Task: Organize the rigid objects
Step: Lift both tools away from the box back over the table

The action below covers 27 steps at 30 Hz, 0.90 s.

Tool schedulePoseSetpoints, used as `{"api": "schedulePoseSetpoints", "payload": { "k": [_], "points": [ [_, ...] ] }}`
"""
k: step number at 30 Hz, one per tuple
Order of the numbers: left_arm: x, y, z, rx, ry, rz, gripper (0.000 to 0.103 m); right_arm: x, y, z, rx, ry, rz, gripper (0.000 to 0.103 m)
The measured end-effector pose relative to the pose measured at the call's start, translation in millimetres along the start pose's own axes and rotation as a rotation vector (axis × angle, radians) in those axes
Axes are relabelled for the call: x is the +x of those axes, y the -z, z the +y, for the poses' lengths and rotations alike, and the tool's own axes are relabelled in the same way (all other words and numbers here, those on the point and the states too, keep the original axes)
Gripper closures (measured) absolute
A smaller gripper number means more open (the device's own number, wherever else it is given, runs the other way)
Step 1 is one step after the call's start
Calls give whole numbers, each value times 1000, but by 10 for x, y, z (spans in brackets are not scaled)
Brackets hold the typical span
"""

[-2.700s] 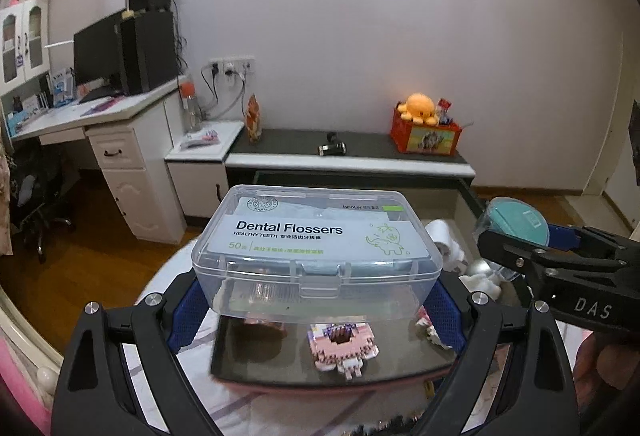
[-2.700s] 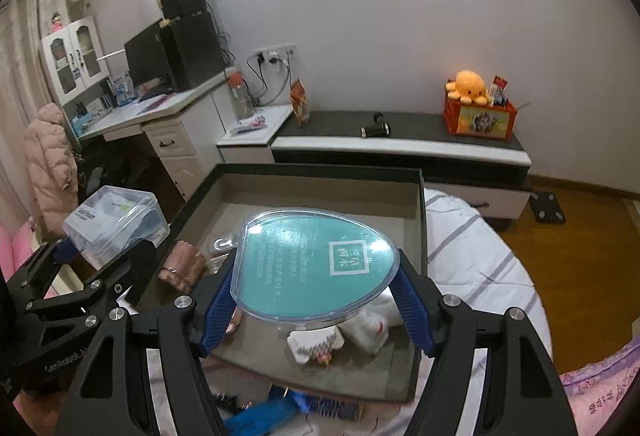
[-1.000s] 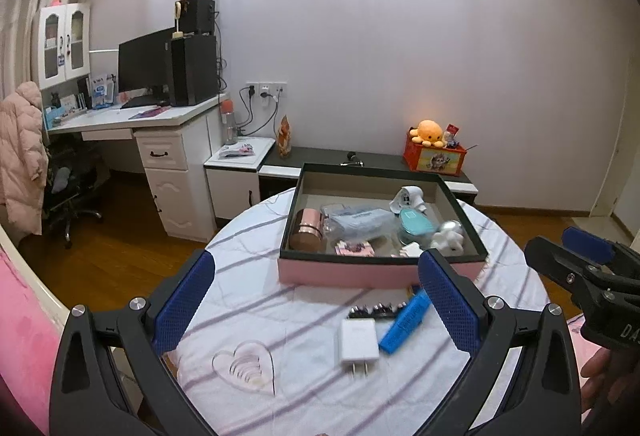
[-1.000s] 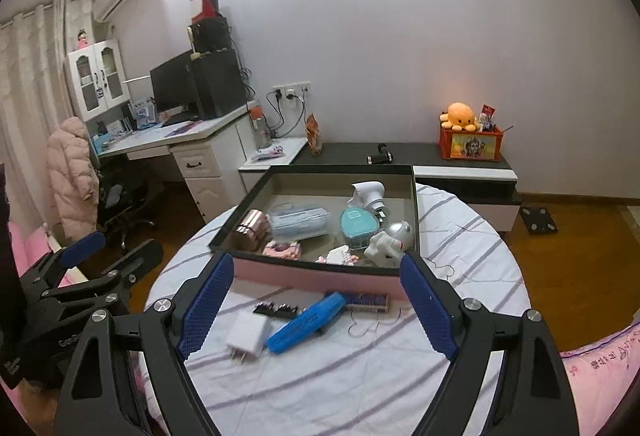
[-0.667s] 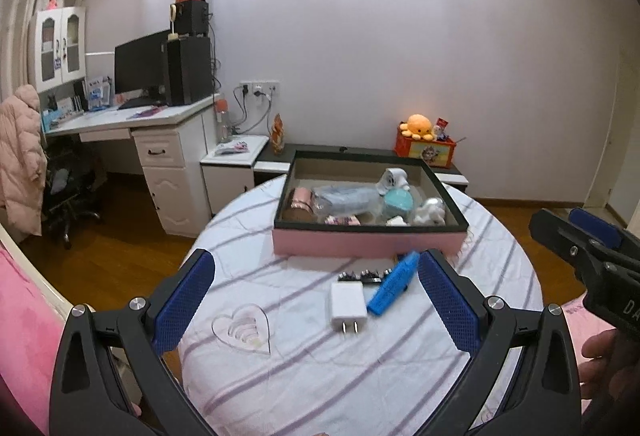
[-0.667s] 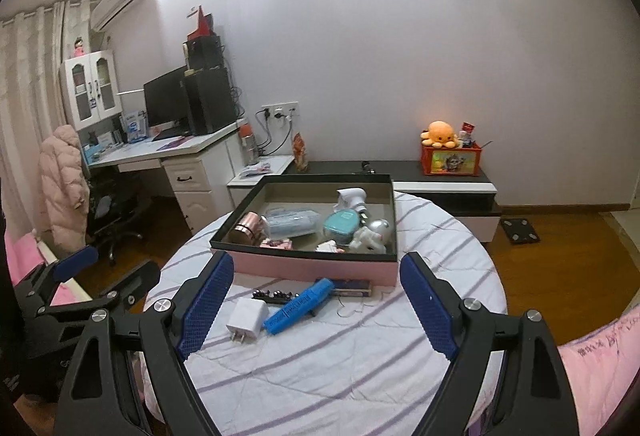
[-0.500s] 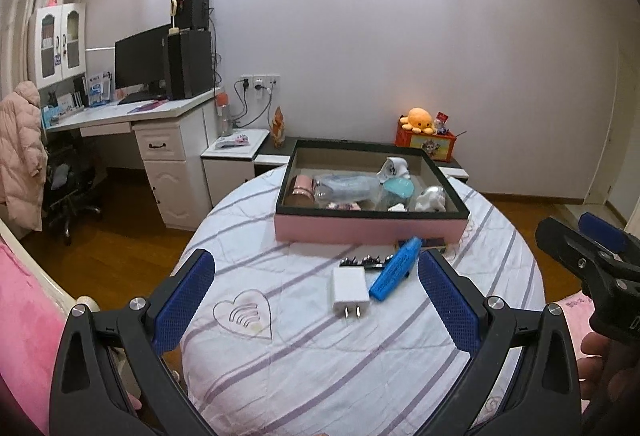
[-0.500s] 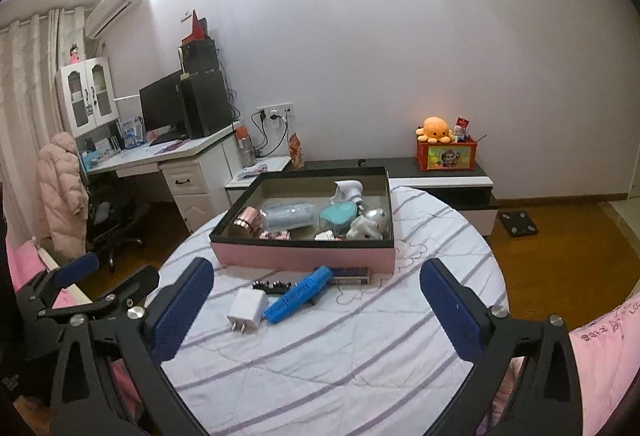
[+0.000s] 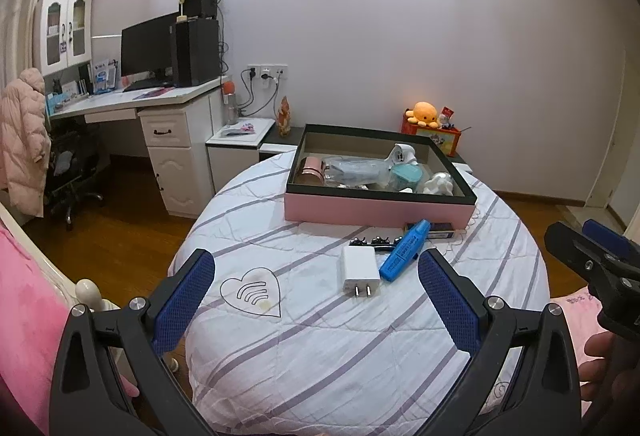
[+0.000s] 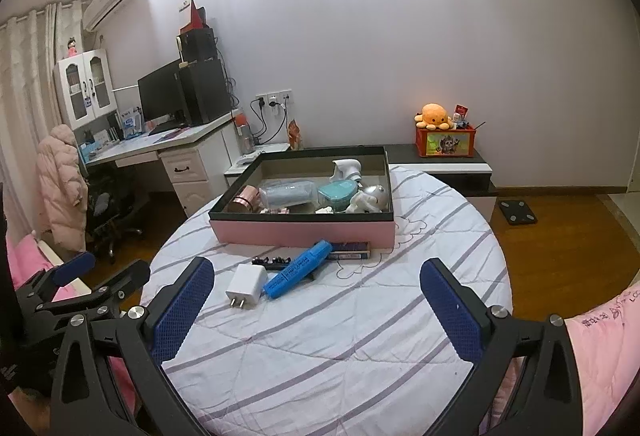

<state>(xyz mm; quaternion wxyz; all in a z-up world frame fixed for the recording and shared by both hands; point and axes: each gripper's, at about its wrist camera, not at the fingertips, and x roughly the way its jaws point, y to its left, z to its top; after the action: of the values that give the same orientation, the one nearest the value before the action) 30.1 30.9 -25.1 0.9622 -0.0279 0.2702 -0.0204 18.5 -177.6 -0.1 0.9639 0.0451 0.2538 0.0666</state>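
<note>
Inside pink box [image 10: 304, 232]: teal case [image 10: 337, 192]

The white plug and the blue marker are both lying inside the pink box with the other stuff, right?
Not quite. The white plug and the blue marker lie outside the pink box, on the striped cloth in front of it. The left wrist view shows this. The other stuff is inside the box.

A white desk [image 10: 160, 146] stands by the wall. On it sit a monitor [image 10: 160, 96] and a black speaker [image 10: 206, 92]; a pink coat [image 10: 62, 188] hangs beside it.
</note>
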Motion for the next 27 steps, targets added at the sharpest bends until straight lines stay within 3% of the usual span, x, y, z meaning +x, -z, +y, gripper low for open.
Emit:
{"api": "schedulePoseSetpoints", "payload": {
  "k": [18,27],
  "points": [
    [-23,50,-27,0,2,-2,0,-22,35,-43,8,7,17,0],
    [255,154,-45,4,16,58,0,206,102,-105,10,19,79,0]
  ]
}}
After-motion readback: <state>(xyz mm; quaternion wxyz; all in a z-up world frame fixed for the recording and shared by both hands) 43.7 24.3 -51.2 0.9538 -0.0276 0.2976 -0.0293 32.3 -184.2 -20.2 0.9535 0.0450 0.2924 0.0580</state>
